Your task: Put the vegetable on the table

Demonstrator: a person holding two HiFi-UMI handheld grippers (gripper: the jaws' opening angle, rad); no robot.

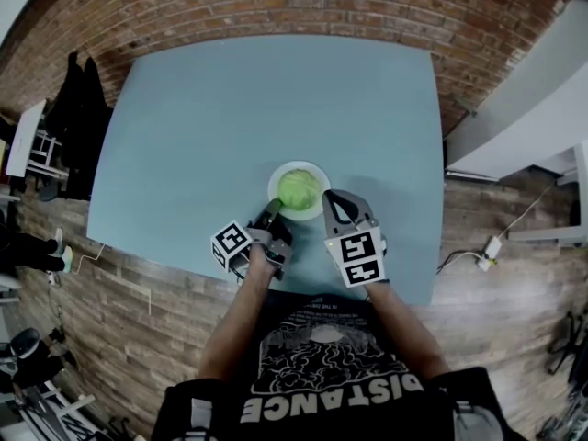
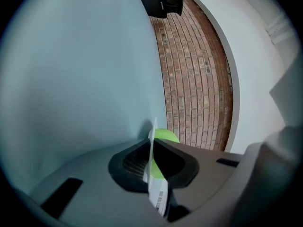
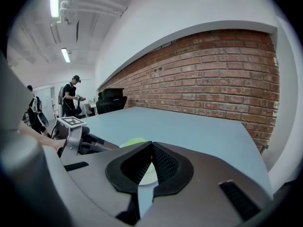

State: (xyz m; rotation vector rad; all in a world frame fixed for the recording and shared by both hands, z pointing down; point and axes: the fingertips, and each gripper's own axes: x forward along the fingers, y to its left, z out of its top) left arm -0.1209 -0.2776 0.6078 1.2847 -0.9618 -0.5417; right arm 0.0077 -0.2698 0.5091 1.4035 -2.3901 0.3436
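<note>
Head view: both grippers near my table edge. I read left gripper (image 1: 274,211) as clamped on near-left rim of white plate (image 1: 278,175). Left gripper view shows thin rim (image 2: 153,136) edge-on, pinched between pads. Right gripper (image 1: 333,198) closed, tips meeting, nothing between them I can see, just beside plate's right side. Green leafy vegetable (image 1: 299,189) sits on plate, not on bare table. Past plate, pale blue table (image 1: 257,99) runs to brick wall (image 3: 213,79).

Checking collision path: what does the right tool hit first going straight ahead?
Likely the plate rim, just below its shut tips; the vegetable sits slightly left of that line. Depth unclear.
</note>
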